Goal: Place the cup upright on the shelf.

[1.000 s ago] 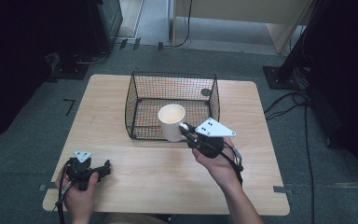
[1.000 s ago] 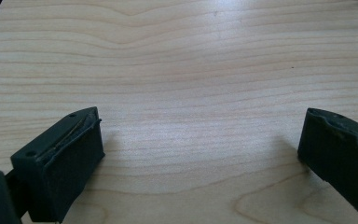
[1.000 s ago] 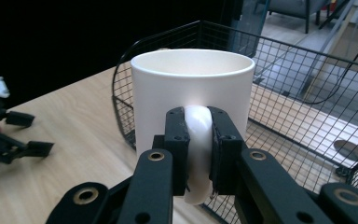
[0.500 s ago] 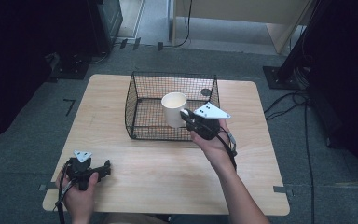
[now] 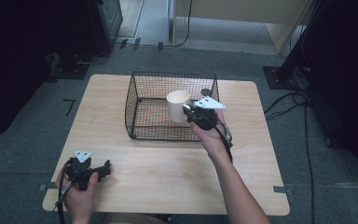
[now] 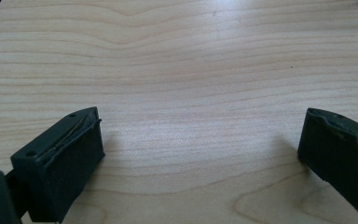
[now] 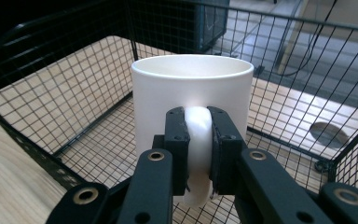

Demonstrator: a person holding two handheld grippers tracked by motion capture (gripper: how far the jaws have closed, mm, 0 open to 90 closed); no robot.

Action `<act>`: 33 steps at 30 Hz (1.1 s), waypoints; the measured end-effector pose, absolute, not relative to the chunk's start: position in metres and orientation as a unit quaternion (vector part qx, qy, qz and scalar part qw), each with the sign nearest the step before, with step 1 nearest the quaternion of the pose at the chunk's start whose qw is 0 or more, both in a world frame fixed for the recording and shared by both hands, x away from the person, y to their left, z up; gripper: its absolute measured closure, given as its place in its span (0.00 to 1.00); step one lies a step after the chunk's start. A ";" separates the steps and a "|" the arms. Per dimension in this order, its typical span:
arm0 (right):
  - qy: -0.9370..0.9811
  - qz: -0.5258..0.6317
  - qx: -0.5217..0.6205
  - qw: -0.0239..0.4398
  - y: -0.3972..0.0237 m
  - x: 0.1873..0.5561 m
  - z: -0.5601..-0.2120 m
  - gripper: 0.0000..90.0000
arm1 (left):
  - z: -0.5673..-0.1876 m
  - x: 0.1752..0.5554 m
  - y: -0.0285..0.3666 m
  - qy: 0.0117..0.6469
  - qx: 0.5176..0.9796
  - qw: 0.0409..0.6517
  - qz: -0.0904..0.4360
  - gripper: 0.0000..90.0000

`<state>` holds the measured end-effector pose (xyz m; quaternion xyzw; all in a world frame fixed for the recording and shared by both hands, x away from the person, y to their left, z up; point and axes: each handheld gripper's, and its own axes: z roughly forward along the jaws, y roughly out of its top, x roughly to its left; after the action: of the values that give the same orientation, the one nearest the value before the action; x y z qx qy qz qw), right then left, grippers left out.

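High view | right hand-held gripper [image 5: 189, 112] clamps mug [image 5: 177, 105] handle, now over basket [image 5: 140, 88] | left hand-held gripper [image 5: 103, 169] unmoved, agape

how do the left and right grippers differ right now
The left gripper has its jaws wide apart with nothing between them; the right gripper is clamped on the handle of the white mug. The left sits low at the table's near edge; the right is raised over the wire basket. Both have black jaws.

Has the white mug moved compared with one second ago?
Yes. Held by its handle in the right gripper, the mug went from the basket's near wall, away from the person, to over its inside.
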<state>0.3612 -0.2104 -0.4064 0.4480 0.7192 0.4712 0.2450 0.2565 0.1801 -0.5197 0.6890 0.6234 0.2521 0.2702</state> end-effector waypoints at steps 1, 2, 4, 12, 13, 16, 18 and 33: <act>0.718 0.469 0.454 0.240 -0.210 0.365 -0.409 0.89 | -0.520 0.257 0.180 0.623 0.689 0.270 0.252 0.00; 0.718 0.469 0.454 0.240 -0.210 0.365 -0.409 0.89 | -0.520 0.257 0.180 0.623 0.689 0.270 0.252 0.00; 0.720 0.463 0.462 0.234 -0.209 0.370 -0.413 0.89 | -0.520 0.257 0.180 0.623 0.690 0.270 0.252 0.00; 0.724 0.449 0.475 0.219 -0.210 0.383 -0.415 0.89 | -0.520 0.257 0.180 0.622 0.690 0.271 0.252 0.00; 0.725 0.440 0.483 0.217 -0.210 0.387 -0.418 0.89 | -0.520 0.256 0.180 0.622 0.690 0.271 0.252 0.00; 0.729 0.427 0.492 0.213 -0.210 0.392 -0.423 0.89 | -0.520 0.256 0.180 0.622 0.690 0.271 0.252 0.00; 0.729 0.424 0.495 0.209 -0.210 0.393 -0.424 0.89 | -0.520 0.256 0.180 0.622 0.690 0.271 0.252 0.00; 0.720 0.413 0.531 0.172 -0.213 0.400 -0.430 0.88 | -0.520 0.256 0.180 0.622 0.690 0.271 0.251 0.00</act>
<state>0.3996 -0.2135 -0.4298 0.5314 0.7196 0.4127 0.1717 0.2565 0.1799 -0.5197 0.6904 0.6219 0.2515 0.2707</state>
